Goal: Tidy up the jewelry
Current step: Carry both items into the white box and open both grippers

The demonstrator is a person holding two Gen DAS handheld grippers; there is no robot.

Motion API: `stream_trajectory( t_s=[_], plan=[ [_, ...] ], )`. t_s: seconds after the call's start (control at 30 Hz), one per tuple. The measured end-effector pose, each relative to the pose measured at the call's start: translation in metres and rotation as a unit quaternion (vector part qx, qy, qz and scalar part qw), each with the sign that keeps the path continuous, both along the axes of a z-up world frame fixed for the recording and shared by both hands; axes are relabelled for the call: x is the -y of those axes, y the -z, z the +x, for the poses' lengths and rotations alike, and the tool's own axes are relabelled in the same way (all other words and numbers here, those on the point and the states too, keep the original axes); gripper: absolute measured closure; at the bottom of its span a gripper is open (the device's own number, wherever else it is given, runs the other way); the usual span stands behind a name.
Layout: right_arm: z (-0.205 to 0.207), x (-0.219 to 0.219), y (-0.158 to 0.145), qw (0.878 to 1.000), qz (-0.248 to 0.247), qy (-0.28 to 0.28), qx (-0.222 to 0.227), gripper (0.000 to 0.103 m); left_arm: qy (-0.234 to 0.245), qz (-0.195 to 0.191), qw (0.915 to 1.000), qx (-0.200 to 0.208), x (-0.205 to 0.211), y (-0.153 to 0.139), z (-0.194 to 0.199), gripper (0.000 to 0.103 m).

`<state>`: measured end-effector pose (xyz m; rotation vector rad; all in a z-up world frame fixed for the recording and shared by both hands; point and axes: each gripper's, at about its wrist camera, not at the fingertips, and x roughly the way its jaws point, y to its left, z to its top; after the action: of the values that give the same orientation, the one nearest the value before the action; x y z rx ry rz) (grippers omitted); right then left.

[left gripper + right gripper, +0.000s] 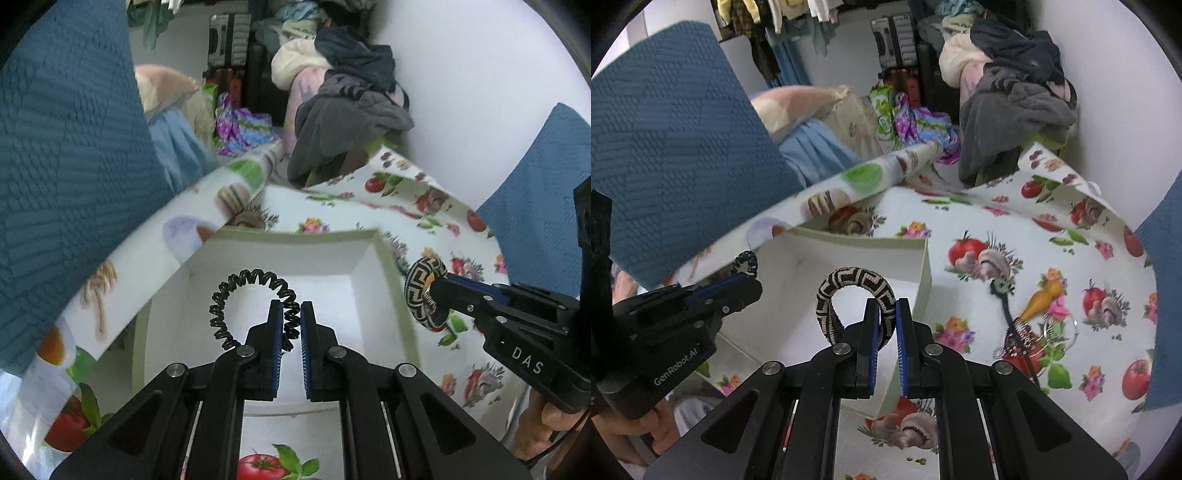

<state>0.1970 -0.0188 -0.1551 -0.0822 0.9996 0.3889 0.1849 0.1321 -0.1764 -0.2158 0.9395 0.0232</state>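
My left gripper (291, 317) pinches the coil tie (251, 306) by one side over the box (391, 280); it's springy and light. My right gripper (887, 317) pinches the woven bangle (857, 291), stiff and grippy, near the box's right wall.

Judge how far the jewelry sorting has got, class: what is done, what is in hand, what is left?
Done: nothing lies in the white cardboard box yet. In hand: the left gripper carries a black spiral coil band over the box, and the right gripper carries a black-and-cream woven bangle. Left: a tangle of dark and metallic jewelry pieces on the fruit-print tablecloth.
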Motion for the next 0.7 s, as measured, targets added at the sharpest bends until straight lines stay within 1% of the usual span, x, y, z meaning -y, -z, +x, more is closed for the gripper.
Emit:
stream_trajectory(
  t_s=[0.17, 0.27, 0.37, 0.43, 0.53, 0.57, 0.6, 0.63, 0.7],
  plan=[
    [0.002, -0.008, 0.027, 1.000, -0.009, -0.004, -0.028, 0.096, -0.013, -0.010, 0.9996, -0.021, -0.011, 0.024, -0.002, 0.095],
    [0.004, -0.010, 0.038, 0.999, -0.016, -0.007, -0.038, 0.096, -0.020, -0.014, 0.9993, -0.029, -0.014, 0.033, -0.004, 0.095],
    [0.005, -0.011, 0.042, 0.999, -0.021, -0.010, -0.041, 0.096, -0.023, -0.019, 0.9991, -0.031, -0.013, 0.036, -0.006, 0.094],
    [0.006, -0.011, 0.041, 0.999, -0.022, -0.012, -0.040, 0.096, -0.020, -0.024, 0.9992, -0.024, -0.012, 0.033, -0.007, 0.094],
    [0.006, -0.011, 0.036, 0.999, -0.019, -0.018, -0.038, 0.089, -0.022, -0.018, 0.9991, -0.030, -0.008, 0.026, -0.004, 0.093],
    [0.006, -0.011, 0.034, 0.999, -0.019, -0.019, -0.036, 0.077, -0.022, -0.017, 0.9991, -0.031, -0.008, 0.024, -0.004, 0.093],
    [0.005, -0.010, 0.030, 0.999, -0.017, -0.019, -0.032, 0.070, -0.023, -0.019, 0.9992, -0.028, -0.006, 0.022, -0.004, 0.088],
    [0.004, -0.009, 0.027, 0.999, -0.012, -0.020, -0.028, 0.070, -0.024, -0.021, 0.9992, -0.026, -0.005, 0.019, -0.005, 0.084],
    [0.003, -0.007, 0.020, 0.999, -0.009, -0.021, -0.022, 0.069, -0.034, -0.021, 0.9990, -0.021, -0.005, 0.012, -0.007, 0.053]
  ],
)
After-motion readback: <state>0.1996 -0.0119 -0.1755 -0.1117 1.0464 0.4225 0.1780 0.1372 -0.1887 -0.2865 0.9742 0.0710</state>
